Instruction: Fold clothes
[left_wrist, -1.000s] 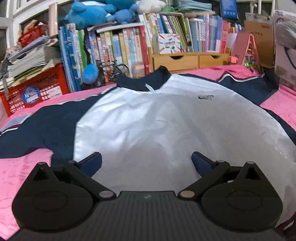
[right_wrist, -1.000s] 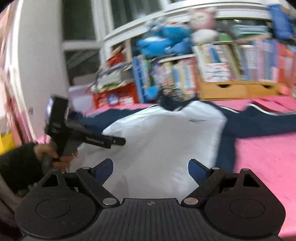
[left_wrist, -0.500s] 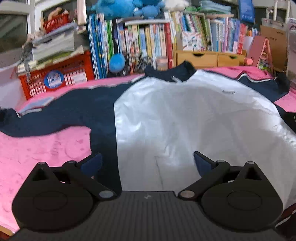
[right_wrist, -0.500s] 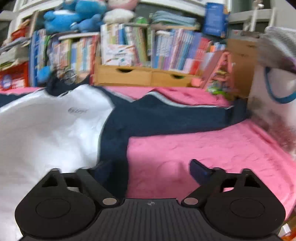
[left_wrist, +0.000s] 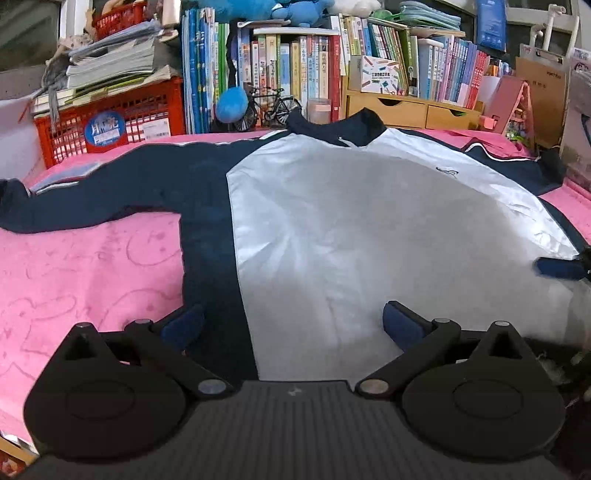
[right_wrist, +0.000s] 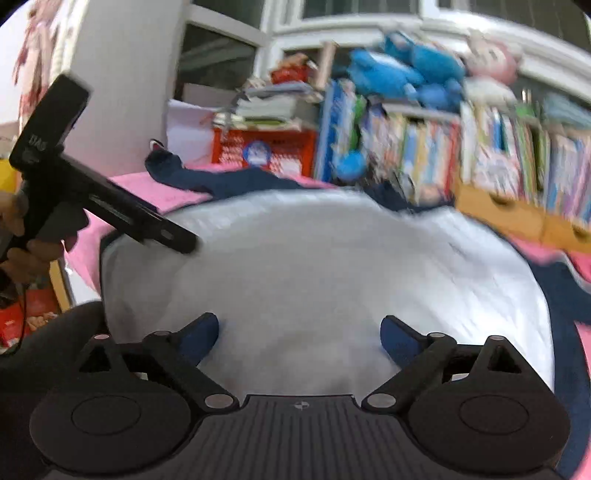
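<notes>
A: Where's the jacket (left_wrist: 369, 229)?
B: Spread flat over the pink sheet (left_wrist: 85, 273), collar toward the far edge by the books (left_wrist: 288, 70), one navy sleeve (left_wrist: 99, 192) stretched to the left edge.
A: The left gripper (left_wrist: 293, 325)?
B: Spread wide over the near hem, at the navy-white seam, nothing pinched.
A: And the right gripper (right_wrist: 299, 334)?
B: Over the white panel near the near edge, jaws wide and opening, empty. That view is blurred.
</notes>
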